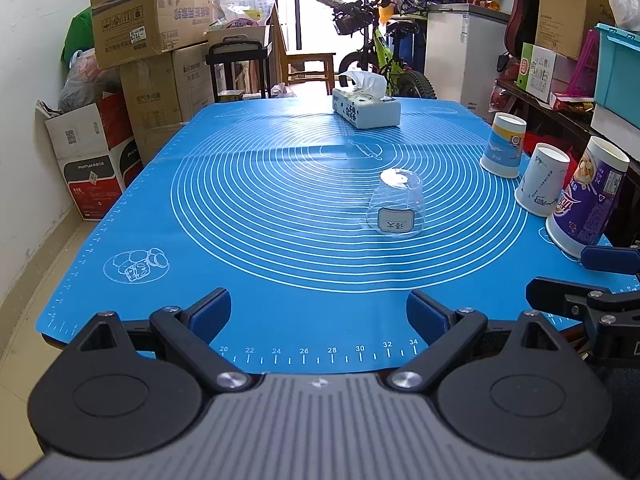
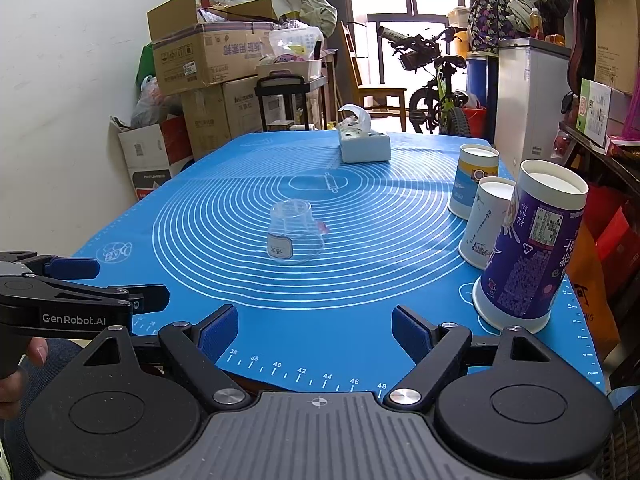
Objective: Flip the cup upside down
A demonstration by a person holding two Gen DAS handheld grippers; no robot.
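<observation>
A clear plastic cup (image 1: pixel 397 203) with a white label stands upside down, mouth down, near the middle of the blue mat (image 1: pixel 240 216); it also shows in the right wrist view (image 2: pixel 292 232). My left gripper (image 1: pixel 319 314) is open and empty above the mat's near edge, well short of the cup. My right gripper (image 2: pixel 315 332) is open and empty, also at the near edge. The right gripper shows at the right edge of the left wrist view (image 1: pixel 600 280), and the left gripper at the left of the right wrist view (image 2: pixel 80 284).
Three paper cups stand upside down along the mat's right side: a purple one (image 2: pixel 528 244), a white one (image 2: pixel 486 222) and a blue-yellow one (image 2: pixel 474 184). A tissue box (image 1: pixel 366 108) sits at the far end. Cardboard boxes (image 1: pixel 148 40), a bicycle (image 1: pixel 384 52) and shelves surround the table.
</observation>
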